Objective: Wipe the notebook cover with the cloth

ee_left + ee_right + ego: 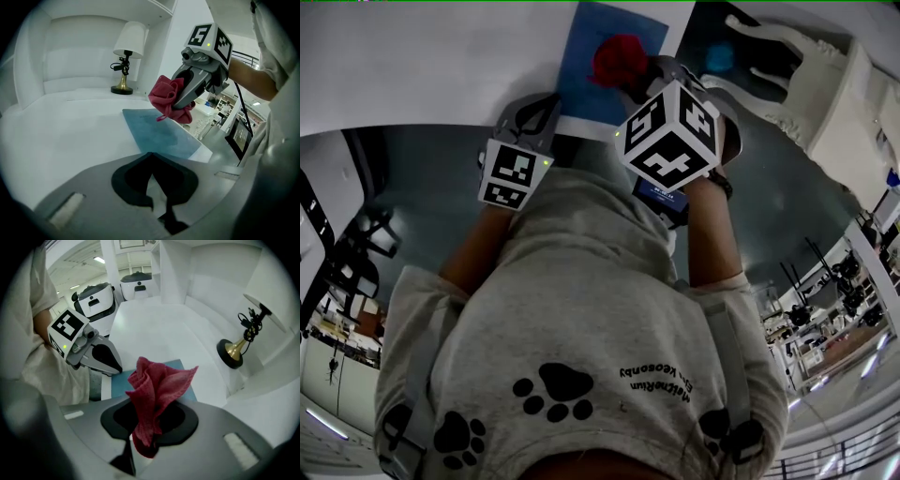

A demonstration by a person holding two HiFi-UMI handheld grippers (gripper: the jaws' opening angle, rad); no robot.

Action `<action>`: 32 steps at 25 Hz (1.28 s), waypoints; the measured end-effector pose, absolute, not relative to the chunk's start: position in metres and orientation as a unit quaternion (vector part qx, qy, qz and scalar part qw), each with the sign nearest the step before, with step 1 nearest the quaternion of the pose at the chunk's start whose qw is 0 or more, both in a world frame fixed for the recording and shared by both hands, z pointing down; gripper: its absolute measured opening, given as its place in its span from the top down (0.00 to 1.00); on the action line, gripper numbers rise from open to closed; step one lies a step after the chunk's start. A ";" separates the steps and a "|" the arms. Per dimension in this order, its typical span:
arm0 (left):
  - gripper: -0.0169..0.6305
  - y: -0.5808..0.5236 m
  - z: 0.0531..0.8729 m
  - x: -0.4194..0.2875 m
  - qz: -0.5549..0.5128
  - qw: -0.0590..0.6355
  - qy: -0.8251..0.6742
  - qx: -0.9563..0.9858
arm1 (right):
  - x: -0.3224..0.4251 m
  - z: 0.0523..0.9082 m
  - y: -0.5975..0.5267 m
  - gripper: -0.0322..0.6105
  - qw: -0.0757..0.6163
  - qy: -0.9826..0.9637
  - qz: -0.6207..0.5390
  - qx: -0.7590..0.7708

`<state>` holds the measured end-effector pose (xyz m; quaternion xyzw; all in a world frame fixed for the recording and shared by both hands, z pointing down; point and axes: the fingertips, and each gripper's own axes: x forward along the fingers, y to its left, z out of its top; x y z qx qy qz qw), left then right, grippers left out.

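White tabletop [56, 136] below, with white alcove walls behind and a lamp [125, 56] on a brass foot at the back. Found the blue notebook [159, 133] lying flat near the front edge of the table, cover up. Held the red cloth [157, 385] pinched between the jaws of the right gripper [143, 446], bunched and standing out beyond them. Hung this cloth over the far part of the notebook, just above the cover and seemingly apart from it. Pointed the left gripper [150, 155] at the near corner of the notebook, jaws pressed together with nothing between them; could not tell whether touching the cover. Beyond the table, a white chair [806, 84] on grey floor.
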<state>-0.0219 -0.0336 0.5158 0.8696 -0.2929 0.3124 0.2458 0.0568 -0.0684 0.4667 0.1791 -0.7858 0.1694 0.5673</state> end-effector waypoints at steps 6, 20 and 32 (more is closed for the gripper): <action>0.98 -0.033 0.517 -0.023 0.308 0.254 -0.303 0.865 | 0.015 0.473 -0.070 0.81 0.553 -0.807 0.151 0.140; 0.98 -0.033 0.515 -0.026 0.305 0.256 -0.316 0.861 | -0.026 0.519 -0.050 0.81 0.584 -0.796 0.145 0.059; 0.98 -0.033 0.517 -0.026 0.306 0.255 -0.316 0.861 | 0.013 0.525 -0.039 0.81 0.604 -0.776 0.170 0.070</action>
